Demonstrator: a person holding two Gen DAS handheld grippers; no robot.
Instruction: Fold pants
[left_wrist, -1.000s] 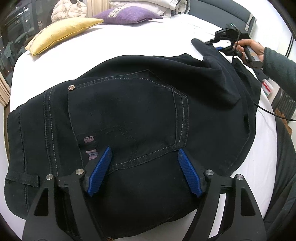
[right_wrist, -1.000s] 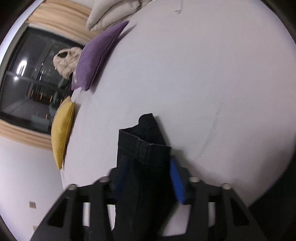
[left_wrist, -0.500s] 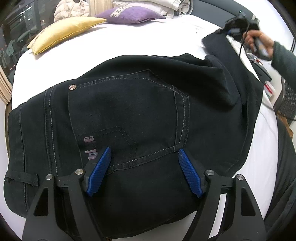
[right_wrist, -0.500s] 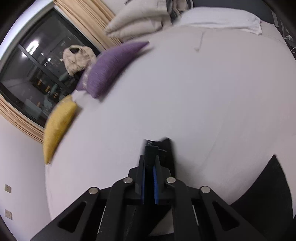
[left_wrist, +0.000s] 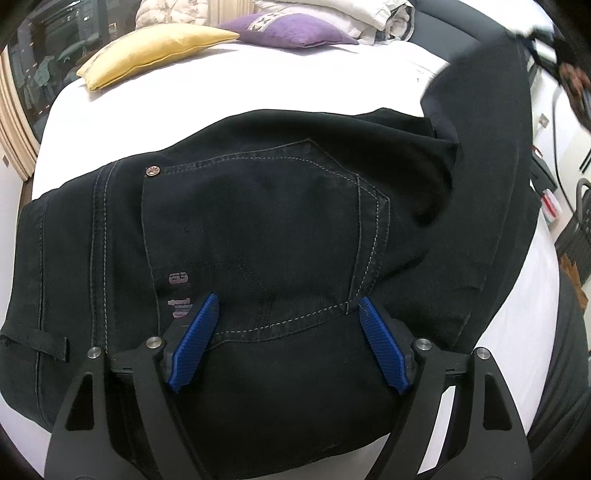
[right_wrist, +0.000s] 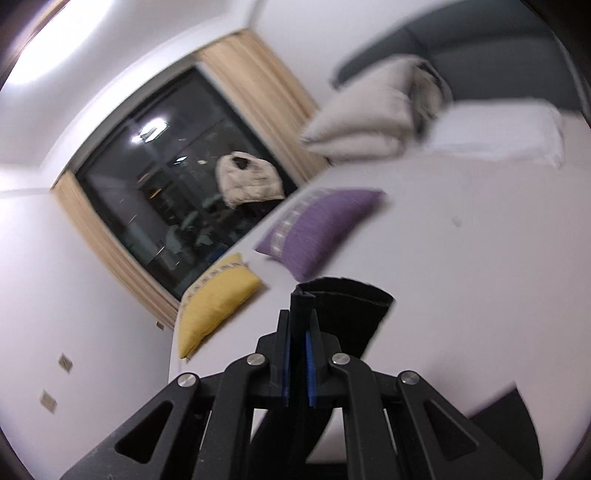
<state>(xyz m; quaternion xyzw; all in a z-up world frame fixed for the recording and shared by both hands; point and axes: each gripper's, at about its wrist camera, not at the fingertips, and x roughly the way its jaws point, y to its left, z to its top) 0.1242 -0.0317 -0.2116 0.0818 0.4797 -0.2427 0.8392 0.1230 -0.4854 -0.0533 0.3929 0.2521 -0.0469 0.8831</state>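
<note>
Bright indoor light, dark window (right_wrist: 177, 192); right view motion-blurred, edges fisheye-warped.

Beyond the pants (left_wrist: 258, 229) you have bare bed (left_wrist: 258, 81) to pass over. The yellow cushion (left_wrist: 155, 51) and purple cushion (left_wrist: 288, 27) block its far edge, and the raised pant leg (left_wrist: 491, 147) walls the pants' right side.

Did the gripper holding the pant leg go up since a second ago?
Yes. The right gripper, shut on the pant leg, rose and tilted up: the purple pillow sank lower in its view, and the window now shows.
</note>
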